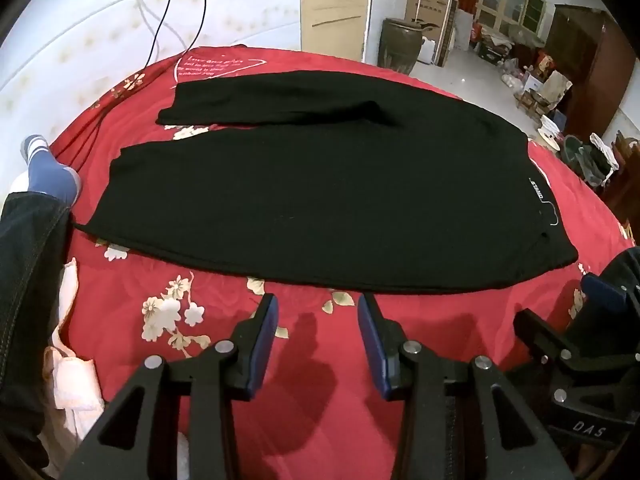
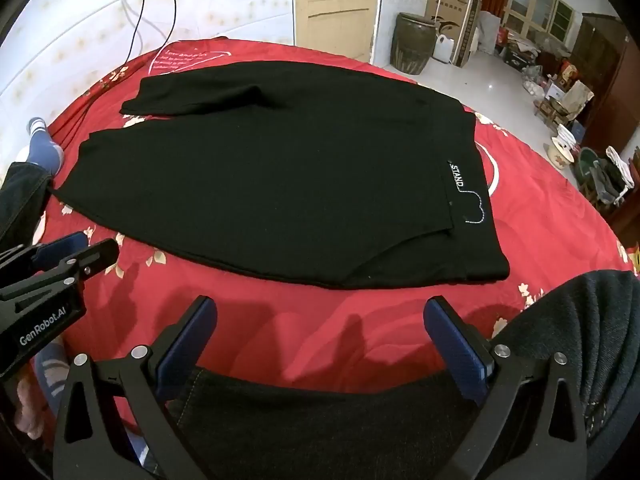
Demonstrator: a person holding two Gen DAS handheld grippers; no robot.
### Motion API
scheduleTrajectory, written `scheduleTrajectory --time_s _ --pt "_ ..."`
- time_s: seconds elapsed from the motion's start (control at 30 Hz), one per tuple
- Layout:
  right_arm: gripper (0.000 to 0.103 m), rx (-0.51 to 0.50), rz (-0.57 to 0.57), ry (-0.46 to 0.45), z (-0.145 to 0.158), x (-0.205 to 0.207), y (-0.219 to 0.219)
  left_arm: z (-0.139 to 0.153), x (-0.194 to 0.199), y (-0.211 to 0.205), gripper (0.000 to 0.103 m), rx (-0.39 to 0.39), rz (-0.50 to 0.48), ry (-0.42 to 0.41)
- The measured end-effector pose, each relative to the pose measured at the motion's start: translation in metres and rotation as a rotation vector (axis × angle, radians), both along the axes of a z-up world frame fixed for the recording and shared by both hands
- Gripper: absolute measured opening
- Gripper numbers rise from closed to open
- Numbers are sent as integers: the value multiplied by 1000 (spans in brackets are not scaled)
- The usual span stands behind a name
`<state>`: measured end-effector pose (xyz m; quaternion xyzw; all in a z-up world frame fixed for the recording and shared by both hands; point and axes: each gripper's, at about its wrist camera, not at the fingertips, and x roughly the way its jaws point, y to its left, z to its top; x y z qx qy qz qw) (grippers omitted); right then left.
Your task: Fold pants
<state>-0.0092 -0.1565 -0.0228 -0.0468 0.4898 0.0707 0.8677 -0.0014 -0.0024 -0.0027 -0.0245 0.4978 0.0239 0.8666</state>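
Across the middle of the bed (image 1: pixel 304 344), on its red flowered cover, the black pants (image 1: pixel 304 192) lie spread flat: the waistband with its white lettered label (image 2: pixel 457 176) points toward the bed's right edge, and the two legs run off toward the left edge, the far leg lying a little apart from the near one. Nothing looks folded yet, so this reads as the very start, with both tools poised short of the cloth.

The left gripper (image 1: pixel 317 308) hangs just off the near hem of the pants, tilted steeply downward, its blue-padded jaws parted with nothing between them but bare cover. The right gripper (image 2: pixel 320 312) sits likewise near the bed's near edge, angled down, jaws spread as wide as they go and empty; a dark trouser knee shows under it. Neither touches the fabric.

The likely first fold is lengthwise, one leg laid over the other. That would call for each gripper to come forward and down to the near long edge, one by the waistband corner and one toward the cuff, pinch a single layer, then lift and carry it across to the far edge together.
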Motion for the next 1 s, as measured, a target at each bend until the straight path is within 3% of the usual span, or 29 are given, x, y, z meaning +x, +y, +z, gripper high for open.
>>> scheduleTrajectory --time_s 1.0 --pt "103 -2 3 2 -3 0 -5 4 2 -5 44 17 -12 -10"
